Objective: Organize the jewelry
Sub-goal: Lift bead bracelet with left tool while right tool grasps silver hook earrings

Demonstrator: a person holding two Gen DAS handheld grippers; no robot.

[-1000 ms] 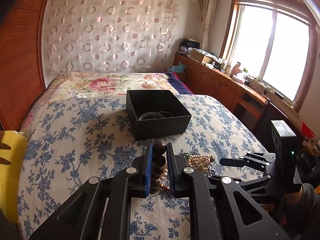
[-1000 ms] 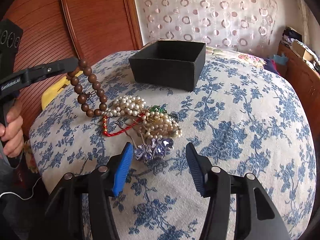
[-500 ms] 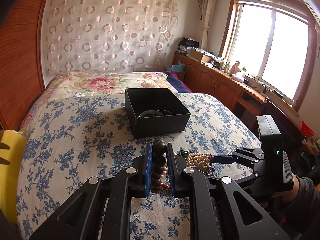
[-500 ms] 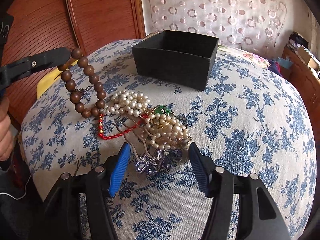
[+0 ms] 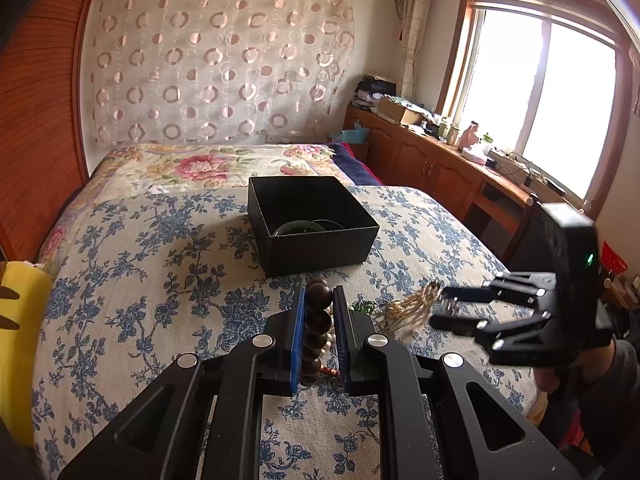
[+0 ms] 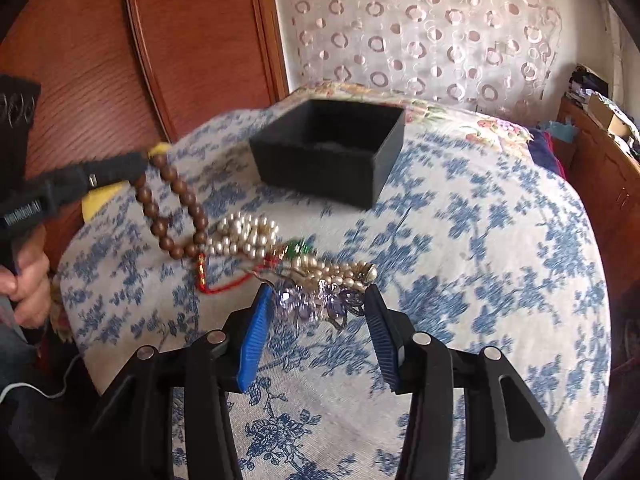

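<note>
My left gripper is shut on a brown wooden bead bracelet, which hangs as a loop above the bed. An open black box stands farther back on the bed, with a dark bangle inside. It also shows in the right wrist view. My right gripper is open and sits low over the jewelry pile, its pads on either side of a purple crystal hair clip. Pearl strands, a green bead and a red cord lie in the pile.
The blue floral bedspread covers the bed. A yellow cushion lies at the left edge. A wooden headboard is on the left, and a wooden cabinet under the window on the right.
My right gripper has moved forward and down until its open pads flank the purple clip. My left gripper has lifted the bead bracelet slightly and stays shut.
</note>
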